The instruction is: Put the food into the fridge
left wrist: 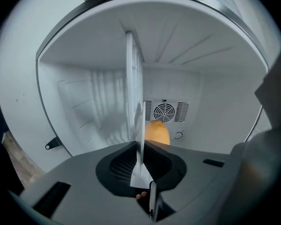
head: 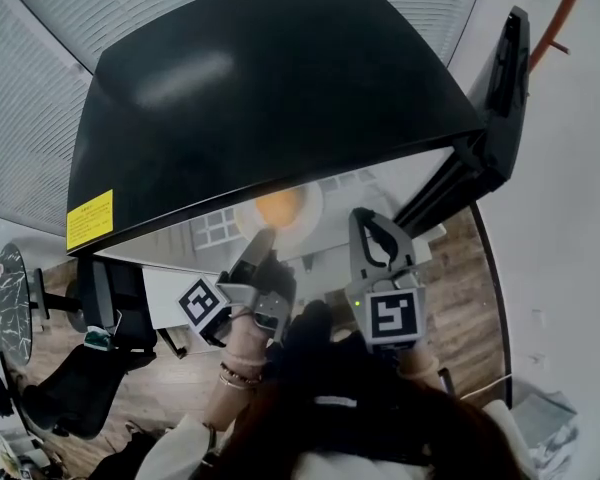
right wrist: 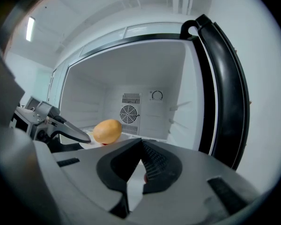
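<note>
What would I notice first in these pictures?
A round yellow-orange food stands out inside the open white fridge. It sits on a white plate that the left gripper pinches by its edge. The fridge's glossy black top fills the head view.

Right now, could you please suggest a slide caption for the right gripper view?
Left gripper holds a white plate bearing yellow-orange food inside the open fridge; right gripper is empty, jaws together.

The fridge (right wrist: 145, 69) gapes wide; the plate (right wrist: 87, 142) and fruit (right wrist: 107, 131) fill its left, the door (right wrist: 225, 102) edges its right.
</note>
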`<state>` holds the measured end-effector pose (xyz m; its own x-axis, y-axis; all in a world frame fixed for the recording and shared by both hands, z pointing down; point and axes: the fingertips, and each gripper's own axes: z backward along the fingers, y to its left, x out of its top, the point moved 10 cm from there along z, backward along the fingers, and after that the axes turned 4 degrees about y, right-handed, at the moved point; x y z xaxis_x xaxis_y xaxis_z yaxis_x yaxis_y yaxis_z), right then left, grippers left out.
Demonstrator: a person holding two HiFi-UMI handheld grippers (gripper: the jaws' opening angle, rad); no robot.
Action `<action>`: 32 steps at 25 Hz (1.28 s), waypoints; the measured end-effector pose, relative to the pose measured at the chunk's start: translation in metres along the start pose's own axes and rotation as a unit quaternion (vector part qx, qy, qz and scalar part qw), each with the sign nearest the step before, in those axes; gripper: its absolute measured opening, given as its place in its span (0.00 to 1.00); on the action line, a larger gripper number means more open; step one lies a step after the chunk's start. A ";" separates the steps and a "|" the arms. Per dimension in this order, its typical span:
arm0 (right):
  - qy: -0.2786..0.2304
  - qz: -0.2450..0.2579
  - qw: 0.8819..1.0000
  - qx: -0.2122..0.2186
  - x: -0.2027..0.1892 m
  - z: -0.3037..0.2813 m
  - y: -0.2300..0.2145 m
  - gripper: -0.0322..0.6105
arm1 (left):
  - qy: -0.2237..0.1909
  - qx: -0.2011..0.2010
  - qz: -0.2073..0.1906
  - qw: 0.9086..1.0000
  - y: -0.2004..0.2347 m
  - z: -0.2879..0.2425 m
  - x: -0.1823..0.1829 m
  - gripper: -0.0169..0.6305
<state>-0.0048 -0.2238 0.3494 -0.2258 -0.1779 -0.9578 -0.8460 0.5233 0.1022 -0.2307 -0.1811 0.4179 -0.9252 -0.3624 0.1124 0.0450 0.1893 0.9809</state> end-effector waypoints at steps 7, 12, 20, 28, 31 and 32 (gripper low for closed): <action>0.004 0.000 1.000 -0.009 0.000 -0.002 -0.001 0.05 | 0.005 -0.002 0.001 1.000 -0.001 -0.005 0.005 0.09; 0.005 0.000 1.000 -0.012 -0.001 -0.003 -0.001 0.05 | 0.008 -0.005 0.000 1.000 0.001 -0.005 0.005 0.09; 0.005 0.001 1.000 -0.009 0.000 -0.002 0.005 0.05 | 0.011 -0.015 -0.020 1.000 -0.001 -0.004 0.004 0.12; 0.006 0.002 1.000 -0.015 -0.002 0.008 0.006 0.05 | 0.018 -0.028 -0.021 0.999 -0.001 -0.003 0.003 0.16; 0.005 0.001 1.000 -0.017 -0.003 0.011 0.007 0.05 | 0.021 -0.027 -0.022 0.999 0.001 -0.001 0.002 0.16; 0.005 0.001 1.000 -0.017 -0.003 0.012 0.007 0.05 | 0.022 -0.026 -0.022 0.999 0.001 0.000 0.001 0.16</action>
<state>-0.0040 -0.2093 0.3501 -0.2314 -0.1851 -0.9551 -0.8611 0.4957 0.1126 -0.2315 -0.1817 0.4192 -0.9093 -0.4094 0.0743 0.0247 0.1252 0.9918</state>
